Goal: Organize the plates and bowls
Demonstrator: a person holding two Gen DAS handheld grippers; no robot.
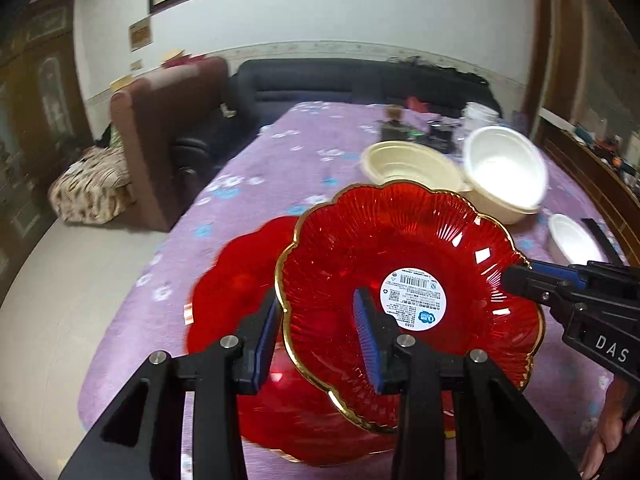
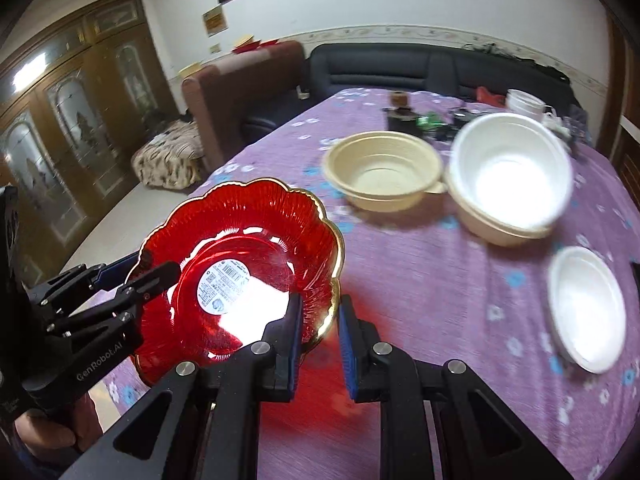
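Plates are what we are stacking: both grippers, left (image 1: 320,334) and right (image 2: 318,338), are clamped on the upper red plate's (image 1: 400,280) rim, levelling it above the lower plate (image 1: 236,280).

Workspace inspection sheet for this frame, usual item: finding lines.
Surface: purple floral tablecloth.
Job's things: gold-rimmed red plate lifted above second red plate; cream bowl; white bowl nested in another cream bowl; small white bowl.
Clutter: dark items and a cup stack at the far end, blurred.
Grippers: left gripper and right gripper straddle opposite rims of the lifted plate; contact unclear.
Cables: nothing seen.
Surroundings: dark sofa, brown armchair, wooden cabinet.
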